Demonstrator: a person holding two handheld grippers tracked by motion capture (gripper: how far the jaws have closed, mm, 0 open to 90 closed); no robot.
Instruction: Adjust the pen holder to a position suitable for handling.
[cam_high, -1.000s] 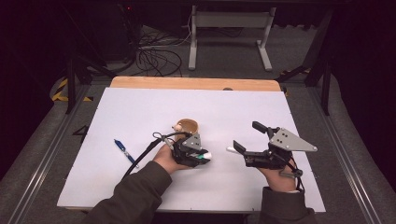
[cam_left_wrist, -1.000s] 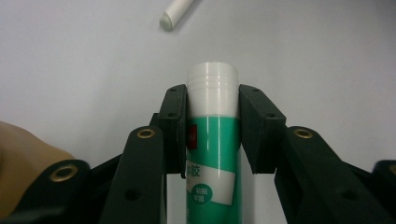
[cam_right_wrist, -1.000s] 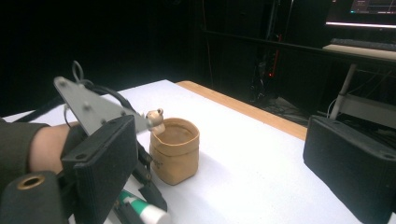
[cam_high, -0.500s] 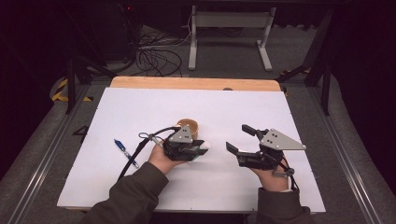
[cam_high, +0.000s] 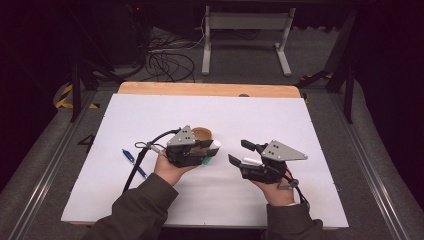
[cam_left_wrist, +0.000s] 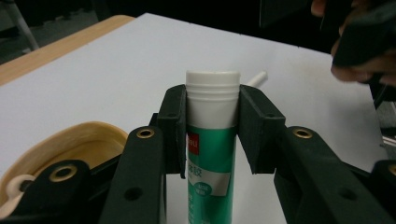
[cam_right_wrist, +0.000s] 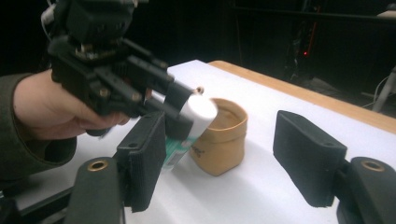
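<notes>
My left gripper (cam_high: 209, 151) is shut on a green and white glue stick (cam_left_wrist: 211, 140), its pads pressing just below the white cap. The tube is held off the table, tilted, beside a tan cup (cam_high: 202, 134). In the right gripper view the left gripper (cam_right_wrist: 183, 109) holds the glue stick (cam_right_wrist: 201, 111) with its cap just left of the cup (cam_right_wrist: 222, 135). My right gripper (cam_high: 239, 151) faces them from the right. Its jaws have just been closing and stand apart with nothing between its pads (cam_right_wrist: 144, 158). A slim white stick (cam_high: 251, 161) lies on the table under it.
A blue pen (cam_high: 131, 159) lies on the white table sheet (cam_high: 300, 125) left of the left hand. The left gripper's cable (cam_high: 140, 162) loops beside it. The wooden table edge (cam_high: 210, 89) runs along the back, with a stand and cables on the floor beyond.
The left hand has lifted the glue stick and drawn it left, close to the cup. The right gripper has moved left toward it, and its jaws have narrowed.
</notes>
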